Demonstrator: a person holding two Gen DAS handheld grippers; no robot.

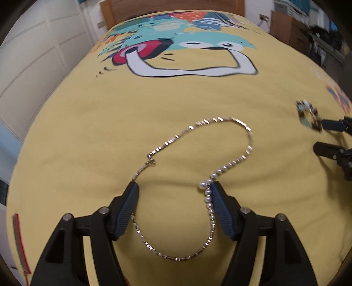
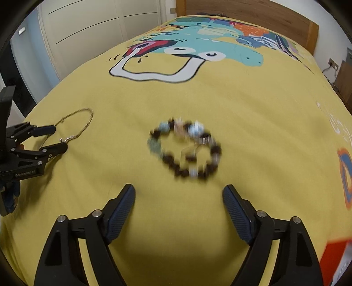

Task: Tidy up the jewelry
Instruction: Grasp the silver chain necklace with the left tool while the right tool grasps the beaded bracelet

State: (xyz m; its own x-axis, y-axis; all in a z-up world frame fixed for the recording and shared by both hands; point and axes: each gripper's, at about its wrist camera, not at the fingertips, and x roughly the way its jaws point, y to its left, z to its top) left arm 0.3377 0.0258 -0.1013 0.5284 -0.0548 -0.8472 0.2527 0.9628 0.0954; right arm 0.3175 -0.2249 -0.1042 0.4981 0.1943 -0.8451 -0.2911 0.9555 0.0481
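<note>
Left fingers (image 1: 173, 187): standing wide apart over the necklace, gripping nothing; the left tip is lying over the chain end of the loop, and the right pad (image 1: 221, 211) is sitting against the row of silver beads, though whether it is pressing them I cannot tell.
Right fingers (image 2: 178, 190): also spread wide and holding nothing, hanging just short of the bracelet, with bare bedspread showing between the pads.
Necklace (image 1: 220, 120): lying flat on the bed as a loose, uneven loop of silver chain, its beads growing larger toward one end; the near curve is running between the left fingers, the far curve is reaching beyond them.
Bracelet (image 2: 186, 149): resting on the bed as a ring of dark brown beads mixed with pale blue and clear ones, blurred, just ahead of the right fingers and apart from them.
Spacing: necklace and bracelet are lying well apart, side by side.
Bedspread (image 2: 253, 114): yellow, printed with a teal cartoon animal toward the far end.
Headboard (image 2: 253, 13): wooden, standing beyond the print.
</note>
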